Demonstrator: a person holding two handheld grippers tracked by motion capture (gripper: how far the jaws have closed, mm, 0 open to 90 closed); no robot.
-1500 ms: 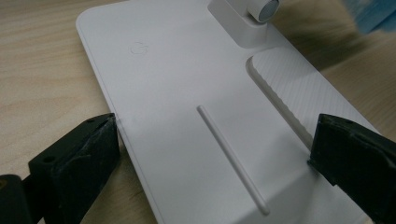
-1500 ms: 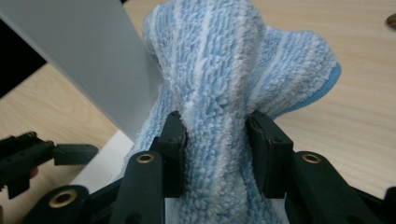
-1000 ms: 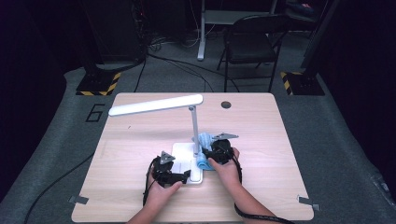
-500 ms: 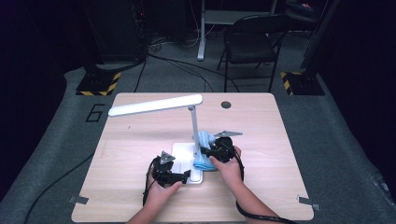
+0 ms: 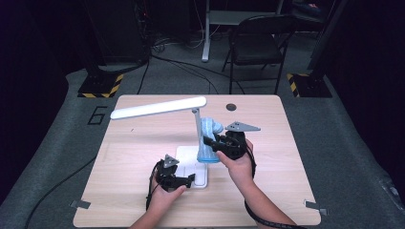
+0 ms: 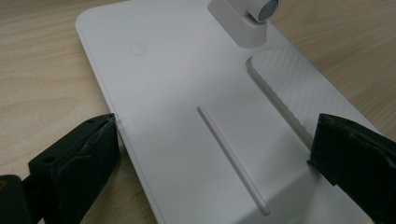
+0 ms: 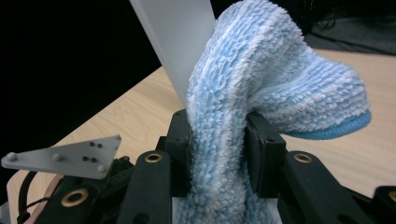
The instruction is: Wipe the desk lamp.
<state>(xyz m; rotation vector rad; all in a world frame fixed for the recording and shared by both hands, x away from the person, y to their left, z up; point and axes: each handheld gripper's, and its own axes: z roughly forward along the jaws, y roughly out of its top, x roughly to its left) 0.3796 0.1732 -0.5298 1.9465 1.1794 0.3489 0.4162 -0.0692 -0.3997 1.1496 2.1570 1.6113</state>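
Observation:
A white desk lamp stands on the table, with a long head (image 5: pixel 157 107), a thin pole (image 5: pixel 197 126) and a flat base (image 5: pixel 188 155). My right gripper (image 5: pixel 210 143) is shut on a fluffy blue cloth (image 5: pixel 208 140) and holds it against the pole about halfway up. In the right gripper view the cloth (image 7: pixel 261 70) bulges up out of the jaws beside the pole (image 7: pixel 177 37). My left gripper (image 5: pixel 191 180) sits low at the front of the base. Its jaws press on the two long edges of the base (image 6: pixel 187 93).
The light wooden table (image 5: pixel 286 191) has a round cable hole (image 5: pixel 231 107) near its far edge. A black folding chair (image 5: pixel 258 45) stands behind the table on grey carpet. The left half of the table lies under the lamp head.
My right gripper has slid the blue cloth up the lamp pole, from near the base to about halfway up. The left gripper has stayed on the base.

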